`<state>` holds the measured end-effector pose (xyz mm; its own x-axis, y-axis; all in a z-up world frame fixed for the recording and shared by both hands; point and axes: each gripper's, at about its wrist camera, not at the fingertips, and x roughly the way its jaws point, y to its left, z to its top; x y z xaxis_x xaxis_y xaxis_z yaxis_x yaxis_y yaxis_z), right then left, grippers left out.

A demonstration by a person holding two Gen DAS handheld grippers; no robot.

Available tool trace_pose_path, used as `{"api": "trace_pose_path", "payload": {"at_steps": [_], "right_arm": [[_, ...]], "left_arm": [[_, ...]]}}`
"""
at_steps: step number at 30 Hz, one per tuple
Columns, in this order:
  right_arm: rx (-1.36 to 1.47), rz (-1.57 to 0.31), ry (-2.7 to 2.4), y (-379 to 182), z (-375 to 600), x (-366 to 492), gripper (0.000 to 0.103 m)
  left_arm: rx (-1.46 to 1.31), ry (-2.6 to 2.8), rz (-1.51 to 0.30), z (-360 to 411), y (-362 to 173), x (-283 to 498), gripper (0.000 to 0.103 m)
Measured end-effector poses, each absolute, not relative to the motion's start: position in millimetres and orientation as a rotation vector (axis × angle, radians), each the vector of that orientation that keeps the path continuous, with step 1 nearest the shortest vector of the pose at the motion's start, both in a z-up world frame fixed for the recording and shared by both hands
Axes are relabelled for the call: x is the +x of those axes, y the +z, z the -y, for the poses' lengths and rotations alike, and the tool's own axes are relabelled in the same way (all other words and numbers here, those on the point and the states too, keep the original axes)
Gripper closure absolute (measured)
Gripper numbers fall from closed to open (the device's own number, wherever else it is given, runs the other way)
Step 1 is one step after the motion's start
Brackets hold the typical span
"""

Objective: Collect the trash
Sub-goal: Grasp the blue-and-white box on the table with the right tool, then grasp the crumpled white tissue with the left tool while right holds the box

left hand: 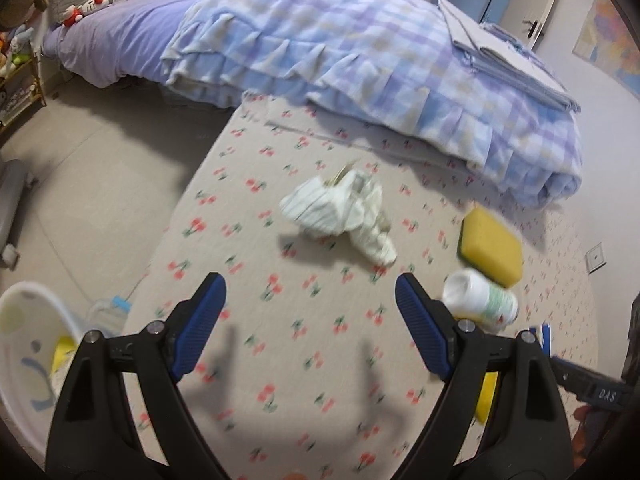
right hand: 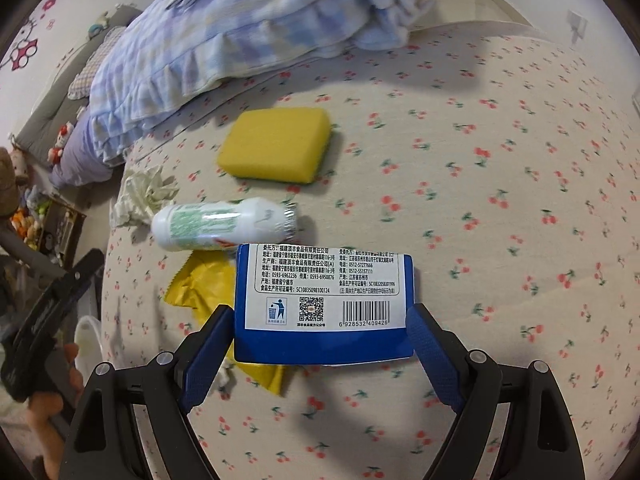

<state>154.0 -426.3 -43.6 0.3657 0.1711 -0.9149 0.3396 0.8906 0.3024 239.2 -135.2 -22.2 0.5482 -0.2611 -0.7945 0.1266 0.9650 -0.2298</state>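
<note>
My right gripper is shut on a blue box with a white printed label, gripped by its two side edges just above the cherry-print sheet. Under the box lies a yellow wrapper. Beyond it a white bottle lies on its side, then a yellow sponge. Off to the left is a crumpled white tissue. My left gripper hangs open over bare sheet, nothing between its fingers. The tissue lies just ahead of it. The bottle and sponge are at its right.
A rolled checked blanket covers the far part of the bed. A white bin holding something yellow stands on the floor at the bed's left edge, with a clear plastic bottle beside it. Soft toys sit at the head.
</note>
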Motion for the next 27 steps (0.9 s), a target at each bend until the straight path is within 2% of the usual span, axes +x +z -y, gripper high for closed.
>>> {"api": "trace_pose_path", "payload": {"at_steps": [5, 9, 11, 16, 20, 27], "right_arm": [[0.542, -1.194, -0.125, -41.4, 447.1, 144.0, 0.015], [0.536, -1.195, -0.127, -39.8, 456.5, 139.6, 0.014], [0.526, -1.194, -0.132, -38.5, 461.1, 137.2, 0.009], [0.527, -1.198, -0.134, -40.6, 470.3, 134.3, 0.006], [0.516, -1.219, -0.145, -46.9, 475.6, 133.4, 0.006], [0.531, -1.253, -0.175, -59.9, 484.6, 129.5, 0.006]], "left_arm": [[-0.21, -0.258, -0.924, 141.6, -30.4, 257.5, 0.018], [-0.283, -0.268, -0.903, 140.2, -40.5, 271.8, 0.027], [-0.336, -0.27, -0.898, 138.1, -45.8, 278.3, 0.032], [-0.374, -0.288, -0.917, 139.9, -56.1, 287.9, 0.061], [-0.348, -0.305, -0.917, 144.5, -55.0, 285.9, 0.072], [-0.358, -0.314, -0.955, 142.4, -46.6, 272.1, 0.076]]}}
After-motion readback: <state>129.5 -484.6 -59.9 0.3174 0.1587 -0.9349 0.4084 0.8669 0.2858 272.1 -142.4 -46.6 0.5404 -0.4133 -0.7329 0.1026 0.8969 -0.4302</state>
